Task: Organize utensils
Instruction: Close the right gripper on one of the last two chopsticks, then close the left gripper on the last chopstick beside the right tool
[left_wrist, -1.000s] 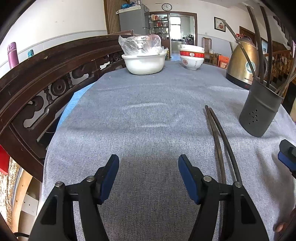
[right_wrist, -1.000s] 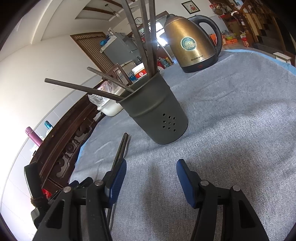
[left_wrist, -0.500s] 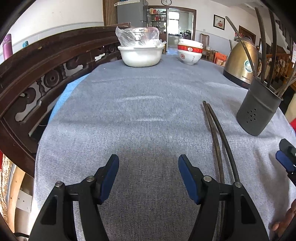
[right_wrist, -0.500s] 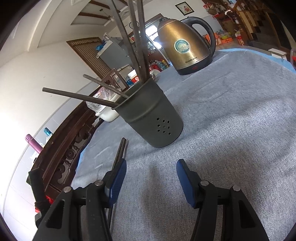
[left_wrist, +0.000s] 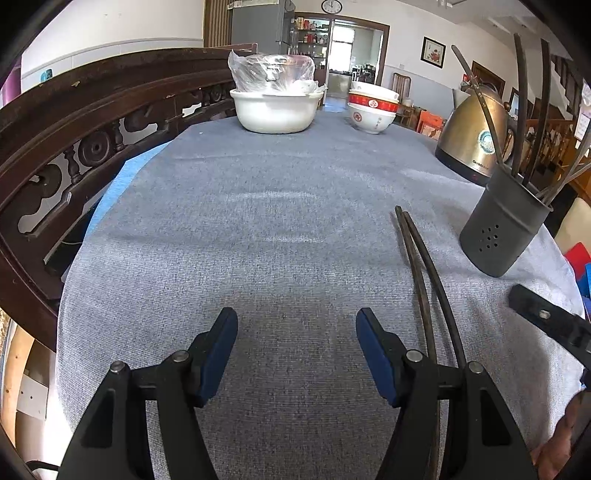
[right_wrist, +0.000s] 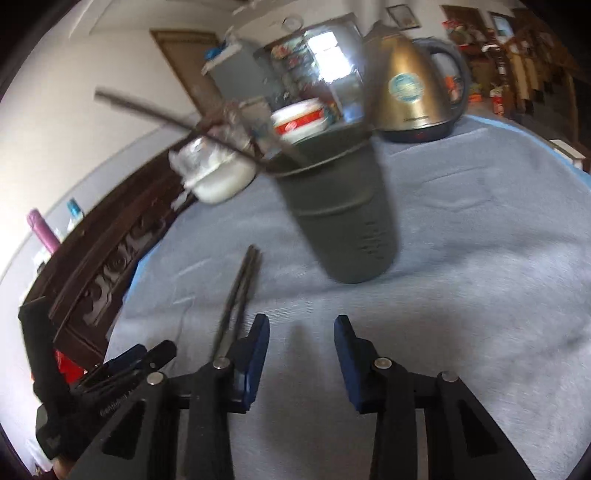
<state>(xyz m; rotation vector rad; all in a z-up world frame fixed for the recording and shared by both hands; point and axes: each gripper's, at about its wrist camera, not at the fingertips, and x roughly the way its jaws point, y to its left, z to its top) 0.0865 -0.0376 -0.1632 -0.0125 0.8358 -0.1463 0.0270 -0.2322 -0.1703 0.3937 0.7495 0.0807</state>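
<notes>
Two dark chopsticks (left_wrist: 424, 273) lie side by side on the grey tablecloth (left_wrist: 280, 229), just right of my open, empty left gripper (left_wrist: 295, 343). A dark grey perforated utensil holder (left_wrist: 504, 232) with several chopsticks in it stands at the right. In the right wrist view the holder (right_wrist: 343, 218) is blurred, ahead of my open, empty right gripper (right_wrist: 301, 339). The loose chopsticks (right_wrist: 238, 291) lie just left of its left finger. Part of the right gripper shows at the left view's right edge (left_wrist: 546, 321).
A white bowl (left_wrist: 277, 110) with a plastic-wrapped dish and stacked red-and-white bowls (left_wrist: 373, 110) stand at the far end. A gold kettle (left_wrist: 476, 136) is behind the holder. A carved wooden chair back (left_wrist: 74, 147) runs along the table's left edge.
The right wrist view swung fast and is now blurred; the right gripper turned left and its jaws narrowed a little. The left gripper drew back slightly and stays open.
</notes>
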